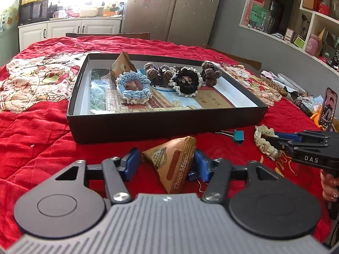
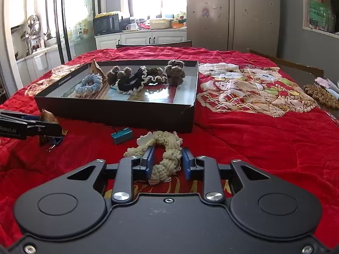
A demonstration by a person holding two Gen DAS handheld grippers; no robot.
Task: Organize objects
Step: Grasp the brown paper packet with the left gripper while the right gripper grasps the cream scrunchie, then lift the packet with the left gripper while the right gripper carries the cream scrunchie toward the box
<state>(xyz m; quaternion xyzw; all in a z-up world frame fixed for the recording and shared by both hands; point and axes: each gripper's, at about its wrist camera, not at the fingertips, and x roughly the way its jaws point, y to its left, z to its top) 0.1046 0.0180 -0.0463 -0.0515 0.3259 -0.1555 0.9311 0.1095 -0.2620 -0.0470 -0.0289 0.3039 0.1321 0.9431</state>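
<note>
A brown triangular snack packet (image 1: pixel 171 165) lies on the red quilt, spanning the gap between the blue pads of my left gripper (image 1: pixel 167 163), which is shut on it. My right gripper (image 2: pixel 167 163) is shut on one side of a cream scrunchie (image 2: pixel 167 148) resting on the quilt; in the left wrist view the right gripper (image 1: pixel 267 136) reaches into the cream scrunchie (image 1: pixel 262 144) from the right. The black box (image 1: pixel 148 124) behind holds a blue scrunchie (image 1: pixel 133 86), a black scrunchie (image 1: pixel 186 82), brown fuzzy scrunchies (image 1: pixel 159 74) and another packet (image 1: pixel 121 64).
A teal binder clip (image 1: pixel 238 135) sits on the quilt between the two grippers, and a blue clip (image 1: pixel 192 176) lies under the left gripper's right pad. A lit phone (image 1: pixel 328 108) stands at the right edge. A hand (image 1: pixel 328 186) holds the right gripper's handle.
</note>
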